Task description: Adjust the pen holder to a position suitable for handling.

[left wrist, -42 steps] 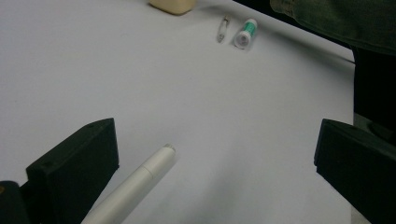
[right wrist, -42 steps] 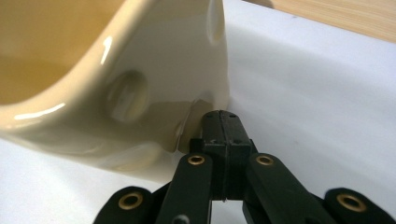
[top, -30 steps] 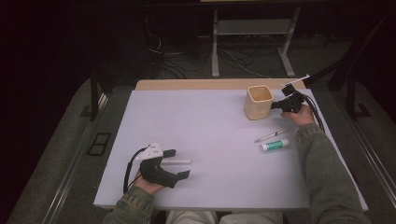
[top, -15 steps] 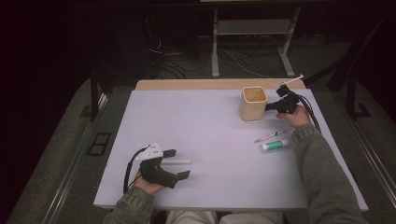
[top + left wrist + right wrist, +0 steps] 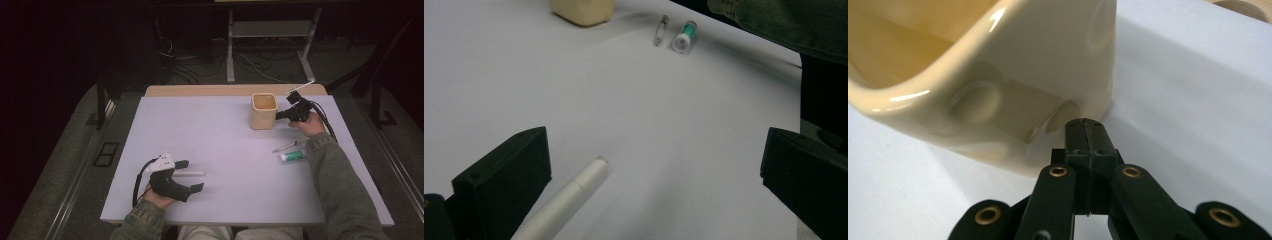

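Cup (image 5: 263, 112) nudged left since prev frame by closed, empty right gripper (image 5: 278, 116); left gripper (image 5: 192, 175) wide open.

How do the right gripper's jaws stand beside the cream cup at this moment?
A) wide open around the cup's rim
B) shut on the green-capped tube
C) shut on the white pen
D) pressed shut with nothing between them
D: in the right gripper view the right gripper has both jaws pressed flat together, empty, by the cream cup.

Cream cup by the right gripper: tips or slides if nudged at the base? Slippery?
The cup looks squat with a broad flat base, so a low nudge from the right gripper probably slides it rather than tips it. Its glossy glazed wall suggests hard, slippery ceramic, likely heavy for its size and chippable.
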A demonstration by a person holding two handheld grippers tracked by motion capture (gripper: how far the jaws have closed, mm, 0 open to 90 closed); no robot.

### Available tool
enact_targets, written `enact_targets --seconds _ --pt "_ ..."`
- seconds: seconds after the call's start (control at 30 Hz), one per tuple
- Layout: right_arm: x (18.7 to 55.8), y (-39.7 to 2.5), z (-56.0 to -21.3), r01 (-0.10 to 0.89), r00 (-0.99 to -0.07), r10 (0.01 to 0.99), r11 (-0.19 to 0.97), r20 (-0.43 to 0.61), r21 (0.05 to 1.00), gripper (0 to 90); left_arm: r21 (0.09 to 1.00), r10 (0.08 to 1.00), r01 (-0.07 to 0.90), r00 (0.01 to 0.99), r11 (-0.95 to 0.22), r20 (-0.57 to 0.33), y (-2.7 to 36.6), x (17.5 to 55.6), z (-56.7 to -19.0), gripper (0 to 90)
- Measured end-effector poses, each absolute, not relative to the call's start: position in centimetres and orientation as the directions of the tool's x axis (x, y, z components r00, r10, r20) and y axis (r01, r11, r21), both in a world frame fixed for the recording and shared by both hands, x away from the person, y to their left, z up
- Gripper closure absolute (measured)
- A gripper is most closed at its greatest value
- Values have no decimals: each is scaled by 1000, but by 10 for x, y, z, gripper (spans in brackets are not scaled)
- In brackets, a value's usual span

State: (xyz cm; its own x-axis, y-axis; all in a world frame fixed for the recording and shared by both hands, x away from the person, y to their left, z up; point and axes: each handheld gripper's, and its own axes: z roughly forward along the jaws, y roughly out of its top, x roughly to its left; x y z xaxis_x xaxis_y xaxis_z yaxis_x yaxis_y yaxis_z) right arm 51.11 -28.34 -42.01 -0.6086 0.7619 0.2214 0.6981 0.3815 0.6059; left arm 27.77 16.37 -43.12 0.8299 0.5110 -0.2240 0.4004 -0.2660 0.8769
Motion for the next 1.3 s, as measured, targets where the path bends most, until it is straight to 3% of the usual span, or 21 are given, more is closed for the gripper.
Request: enact_targets --seconds 1.3 --pt "519 -223 -417 661 -680 701 460 214 593 896 882 507 395 832 -258 -224 164 277 -430 0"
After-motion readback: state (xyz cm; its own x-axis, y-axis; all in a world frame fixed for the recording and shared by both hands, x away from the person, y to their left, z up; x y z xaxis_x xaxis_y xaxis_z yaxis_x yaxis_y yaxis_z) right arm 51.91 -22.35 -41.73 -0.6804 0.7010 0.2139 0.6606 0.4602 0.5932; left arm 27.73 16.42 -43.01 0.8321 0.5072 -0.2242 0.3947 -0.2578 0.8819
